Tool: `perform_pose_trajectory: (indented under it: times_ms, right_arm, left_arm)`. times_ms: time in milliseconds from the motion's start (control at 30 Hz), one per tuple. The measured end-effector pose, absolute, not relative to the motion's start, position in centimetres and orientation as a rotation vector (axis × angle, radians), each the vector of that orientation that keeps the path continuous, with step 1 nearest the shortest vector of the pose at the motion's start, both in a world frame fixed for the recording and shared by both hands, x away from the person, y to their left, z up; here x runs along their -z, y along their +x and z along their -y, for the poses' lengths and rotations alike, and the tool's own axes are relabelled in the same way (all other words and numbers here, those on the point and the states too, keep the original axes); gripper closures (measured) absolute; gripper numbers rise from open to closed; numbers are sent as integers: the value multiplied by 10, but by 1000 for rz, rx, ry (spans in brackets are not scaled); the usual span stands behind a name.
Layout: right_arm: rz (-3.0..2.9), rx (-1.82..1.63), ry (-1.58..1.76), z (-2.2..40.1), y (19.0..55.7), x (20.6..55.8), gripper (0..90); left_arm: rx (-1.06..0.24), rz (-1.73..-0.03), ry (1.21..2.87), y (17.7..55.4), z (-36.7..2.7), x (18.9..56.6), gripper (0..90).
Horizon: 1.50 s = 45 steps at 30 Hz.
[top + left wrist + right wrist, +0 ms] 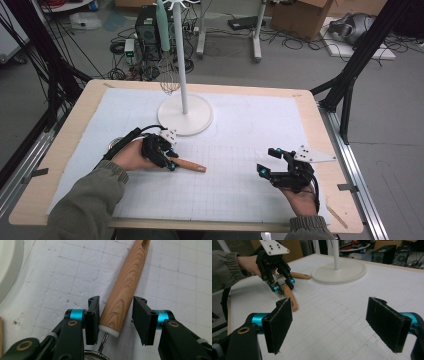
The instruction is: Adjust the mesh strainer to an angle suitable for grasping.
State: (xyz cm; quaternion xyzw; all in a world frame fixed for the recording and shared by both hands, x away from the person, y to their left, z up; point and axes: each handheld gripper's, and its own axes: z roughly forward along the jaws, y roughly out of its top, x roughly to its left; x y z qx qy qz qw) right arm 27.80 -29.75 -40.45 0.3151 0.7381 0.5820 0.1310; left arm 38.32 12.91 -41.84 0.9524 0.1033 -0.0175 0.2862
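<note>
Left gripper [116,316], jaws apart and astride the wooden handle [126,287] lying flat on the mat [240,130] left of centre, near the stand [185,114]; grasp and lift remain; right gripper [342,325] open, idle by the right edge.

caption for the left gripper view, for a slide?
Left tool straddling a wooden handle on the gridded mat, jaws not clamped.
</note>
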Motion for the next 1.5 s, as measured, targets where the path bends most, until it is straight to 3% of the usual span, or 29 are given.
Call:
perform_pose_trajectory:
  times_ms: [367,633,1100,1500]
  right_arm:
    - [-2149,-1687,914,296,279,405,199]
    - [-2147,-1689,917,297,279,405,199]
    - [-2149,-1688,930,296,281,406,199]
    - [-2151,-1688,931,296,282,406,199]
  left_arm:
    - [30,-351,2559,386,-130,416,667]
    - [14,-345,2566,385,-125,421,602]
    - [-41,-306,2579,385,-125,421,697]
    - [-37,-304,2579,385,-126,421,705]
